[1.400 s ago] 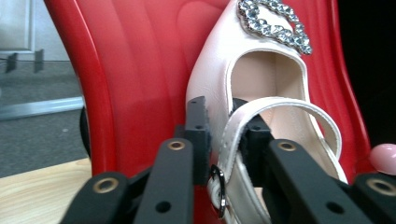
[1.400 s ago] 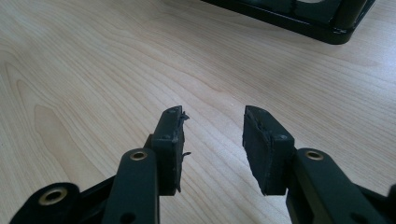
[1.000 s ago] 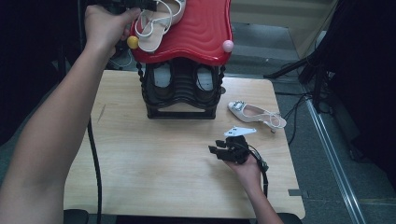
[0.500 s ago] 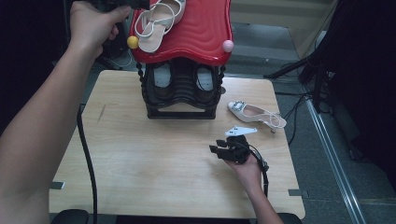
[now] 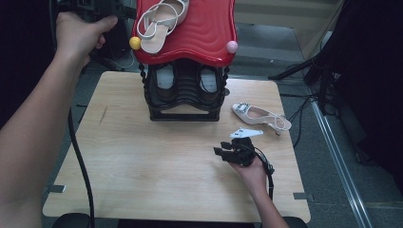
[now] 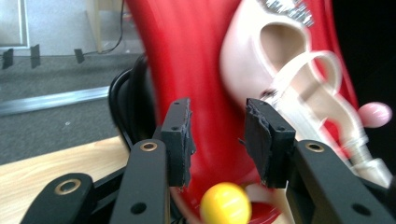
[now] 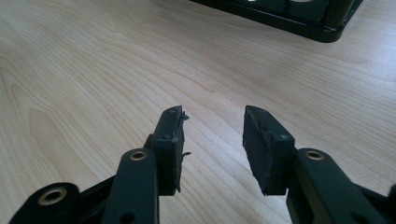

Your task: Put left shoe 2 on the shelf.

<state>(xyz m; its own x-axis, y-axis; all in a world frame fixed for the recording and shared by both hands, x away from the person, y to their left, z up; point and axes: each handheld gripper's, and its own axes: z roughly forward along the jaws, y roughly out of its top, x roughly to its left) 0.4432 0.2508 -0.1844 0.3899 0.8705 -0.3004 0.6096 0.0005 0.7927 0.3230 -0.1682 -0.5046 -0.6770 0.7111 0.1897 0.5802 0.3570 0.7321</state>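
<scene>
Both tongs are black: left tongs [image 6: 218, 135] and right tongs [image 7: 212, 144] each carry two flat arms with brass-ringed pivot holes, ending in thick rectangular pads with ragged edges. Right tongs bear a pale three-cornered plate [image 5: 246, 133]. Black cable [image 5: 81, 166] trails from the left hand [image 5: 78, 33]. Forearms are sleeveless.

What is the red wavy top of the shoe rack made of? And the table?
The red wavy top looks like glossy moulded plastic: it shines and has smooth ripples. The table looks like pale wood or a wood-look laminate, matte, with grain lines running across it; which one is hard to tell.
</scene>
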